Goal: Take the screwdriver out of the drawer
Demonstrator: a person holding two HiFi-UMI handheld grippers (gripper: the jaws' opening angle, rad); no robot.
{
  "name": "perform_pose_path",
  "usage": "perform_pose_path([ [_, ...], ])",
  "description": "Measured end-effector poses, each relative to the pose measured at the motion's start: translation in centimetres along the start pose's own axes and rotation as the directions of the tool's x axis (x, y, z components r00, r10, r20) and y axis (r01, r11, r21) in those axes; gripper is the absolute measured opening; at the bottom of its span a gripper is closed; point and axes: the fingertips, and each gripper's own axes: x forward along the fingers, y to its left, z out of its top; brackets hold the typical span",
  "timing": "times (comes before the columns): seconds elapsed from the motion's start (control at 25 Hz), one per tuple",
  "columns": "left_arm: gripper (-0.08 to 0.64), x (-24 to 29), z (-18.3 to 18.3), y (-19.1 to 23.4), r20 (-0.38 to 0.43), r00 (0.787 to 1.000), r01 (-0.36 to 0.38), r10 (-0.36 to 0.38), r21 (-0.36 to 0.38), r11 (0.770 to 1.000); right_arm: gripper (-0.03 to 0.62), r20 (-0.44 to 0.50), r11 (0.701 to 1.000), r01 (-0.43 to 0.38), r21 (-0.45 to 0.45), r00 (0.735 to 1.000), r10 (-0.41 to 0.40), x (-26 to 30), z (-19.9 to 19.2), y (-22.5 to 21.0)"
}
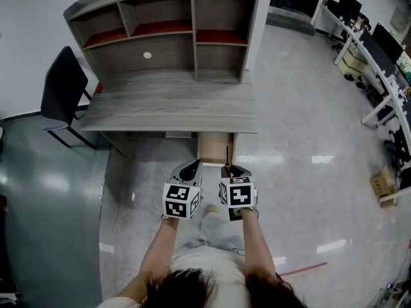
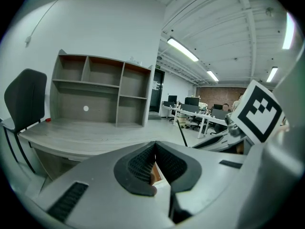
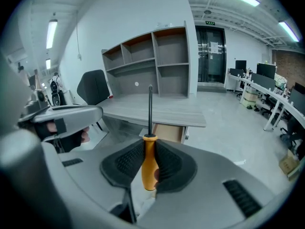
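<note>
Dark hair and two forearms fill the head view's bottom edge. Ahead, the left claw point(image 1: 189, 167) and right claw point(image 1: 230, 168) hang side by side over the pale floor, just before the open light-wood drawer point(image 1: 214, 147) under the grey wood-grain tabletop point(image 1: 170, 104). The orange-handled, black-shafted screwdriver point(image 1: 227, 159) sits in the right claw.

In the left gripper view, the left claw point(image 2: 154, 146) has its ribbed jaws pressed together on nothing.

In the right gripper view, the right claw point(image 3: 149, 144) is clamped on the screwdriver point(image 3: 148, 170) by its handle, shaft upright, clear of the drawer point(image 3: 169, 132).
</note>
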Motion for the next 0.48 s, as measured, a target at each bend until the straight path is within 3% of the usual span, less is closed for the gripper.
perform_pose_path([
  [0.48, 0.017, -4.3, 1.5, -1.8, 0.044, 0.999, -0.006, 0.004, 0.044, 0.999, 0.083, 0.097, 0.999, 0.016, -0.04, 0.995, -0.012, -4.7, 0.4, 1.5],
])
